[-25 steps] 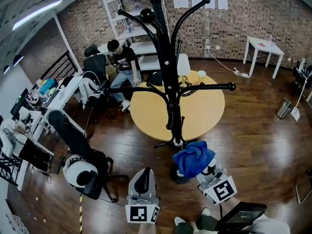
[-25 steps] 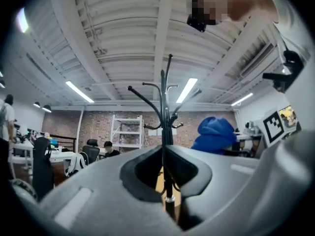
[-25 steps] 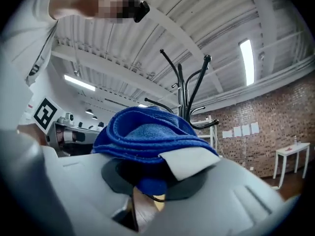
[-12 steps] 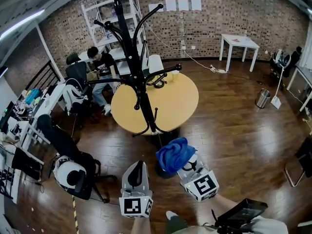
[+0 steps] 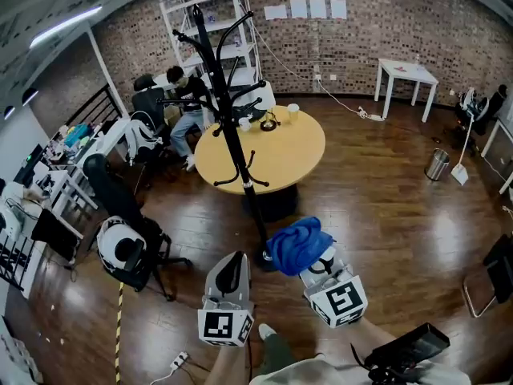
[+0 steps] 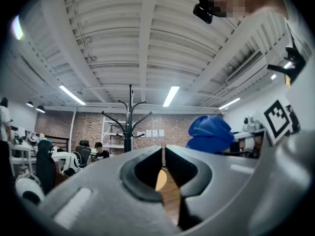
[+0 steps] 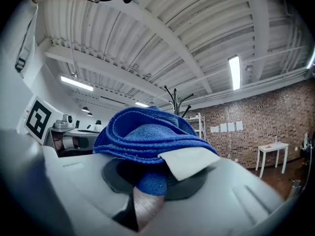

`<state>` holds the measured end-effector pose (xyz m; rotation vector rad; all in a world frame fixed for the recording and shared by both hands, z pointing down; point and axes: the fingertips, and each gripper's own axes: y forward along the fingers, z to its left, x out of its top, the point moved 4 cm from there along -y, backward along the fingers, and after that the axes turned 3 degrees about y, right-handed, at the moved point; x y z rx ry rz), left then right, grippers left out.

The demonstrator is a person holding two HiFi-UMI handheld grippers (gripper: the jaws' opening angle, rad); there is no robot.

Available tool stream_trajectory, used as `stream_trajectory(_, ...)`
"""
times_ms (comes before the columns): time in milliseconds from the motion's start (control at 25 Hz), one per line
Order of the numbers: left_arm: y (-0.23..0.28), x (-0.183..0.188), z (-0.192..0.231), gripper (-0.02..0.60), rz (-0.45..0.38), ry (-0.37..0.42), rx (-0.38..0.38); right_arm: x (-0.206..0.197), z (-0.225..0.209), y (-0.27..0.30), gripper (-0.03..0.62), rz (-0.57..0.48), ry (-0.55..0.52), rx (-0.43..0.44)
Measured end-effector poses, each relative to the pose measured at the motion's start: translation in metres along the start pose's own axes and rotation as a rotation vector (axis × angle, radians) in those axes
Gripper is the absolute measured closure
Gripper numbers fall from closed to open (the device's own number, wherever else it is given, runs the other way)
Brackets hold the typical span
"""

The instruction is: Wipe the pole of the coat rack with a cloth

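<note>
A black coat rack [image 5: 232, 127] stands on the wood floor in front of me, its pole [image 5: 244, 184] running down to a round base just left of the blue cloth [image 5: 297, 243]. My right gripper [image 5: 314, 257] is shut on that bunched cloth [image 7: 147, 136], a little to the right of the pole's foot. My left gripper [image 5: 232, 269] is shut with nothing in it, below and left of the base. In the left gripper view the coat rack [image 6: 130, 117] shows far ahead, with the cloth [image 6: 210, 134] at the right. The rack's top [image 7: 175, 101] peeks over the cloth in the right gripper view.
A round yellow table [image 5: 264, 151] stands right behind the rack. A person [image 5: 186, 103] sits at the back left by a white shelf [image 5: 216, 30]. Office chairs [image 5: 128, 247] and desks line the left. A white side table [image 5: 406, 79] and a bin [image 5: 437, 165] are at the right.
The view has pulled back from the rack: it was large and close, its pole now ends just left of the cloth. Both grippers keep their places and states.
</note>
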<state>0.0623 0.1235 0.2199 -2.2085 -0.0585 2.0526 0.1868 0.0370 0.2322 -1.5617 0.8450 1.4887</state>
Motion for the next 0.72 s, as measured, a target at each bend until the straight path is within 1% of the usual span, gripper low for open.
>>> stream_trajectory(80,-0.017,0.003,-0.013,0.563,-0.001,0.001,0.011,0.003,0.006,-0.018,0.497,-0.003,0.014,0.011)
stream_trajectory(200,-0.039,0.005,-0.030,0.563,0.001,0.010,0.009,0.004,0.014,-0.040,0.496,-0.001,0.034,0.023)
stream_trajectory(320,-0.056,0.008,-0.046,0.540,0.003,0.013,0.005,0.008,0.018,-0.062,0.496,0.004,0.041,0.020)
stream_trajectory(440,-0.073,0.016,-0.050,0.535,-0.013,0.024,0.010,0.019,0.027,-0.072,0.497,0.004,0.040,0.021)
stream_trajectory(520,-0.080,0.024,-0.049,0.535,-0.004,0.019,0.015,0.027,0.034,-0.075,0.496,0.001,0.040,0.023)
stream_trajectory(600,-0.083,0.025,-0.052,0.535,0.007,0.008,0.020,0.026,0.035,-0.080,0.497,0.001,0.041,0.020)
stream_trajectory(720,-0.087,0.015,-0.059,0.535,0.010,0.000,0.029,0.016,0.031,-0.088,0.496,0.002,0.056,0.023)
